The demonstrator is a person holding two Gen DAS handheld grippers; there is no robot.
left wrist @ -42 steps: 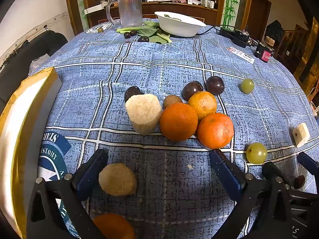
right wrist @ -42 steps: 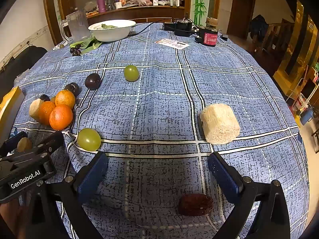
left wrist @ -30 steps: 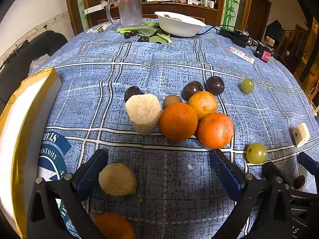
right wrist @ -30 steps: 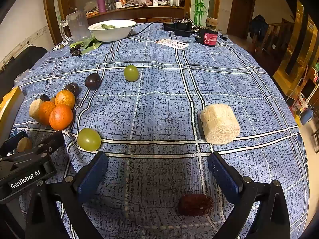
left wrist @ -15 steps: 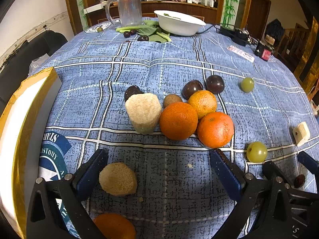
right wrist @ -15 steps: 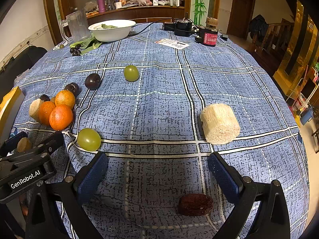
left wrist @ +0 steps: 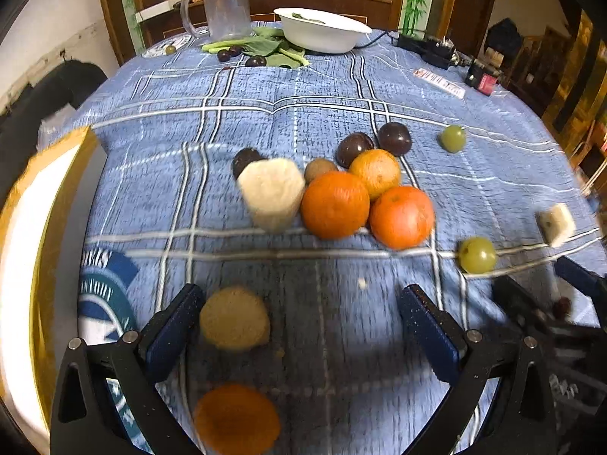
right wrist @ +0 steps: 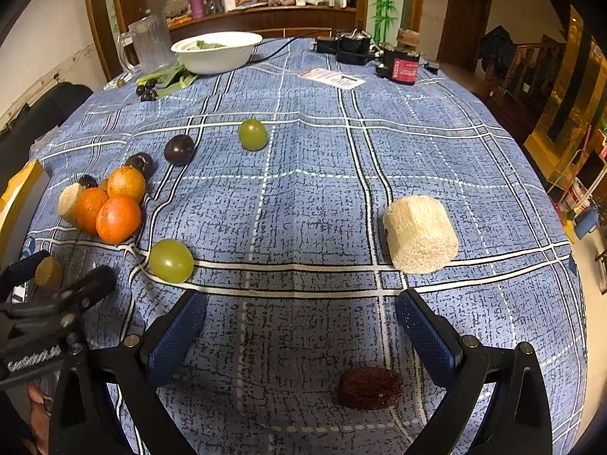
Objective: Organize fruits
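Both grippers (left wrist: 303,326) (right wrist: 299,326) have black frames, blue padded fingers (right wrist: 176,335), silver screws; one carries white "GenRobot.AI" lettering.

Left wrist view motion-blurred, worst toward lower edge. Orange fruit (left wrist: 236,419) below left gripper (left wrist: 309,331): outline smeared. Right gripper (left wrist: 546,311) at right edge blurred, partly cut off; dark item (left wrist: 562,307) by it unidentifiable. Dark fruit (left wrist: 244,159) beyond, half hidden behind pale cylinder (left wrist: 271,193). Printed emblem (left wrist: 102,295) unreadable.

— Is the light good?
— Warm and dim; shadow lies on the tabletop (right wrist: 303,197) below the jaws.
— Sharp?
— Right view is; left view smears with motion blur, and both bend at the edges.
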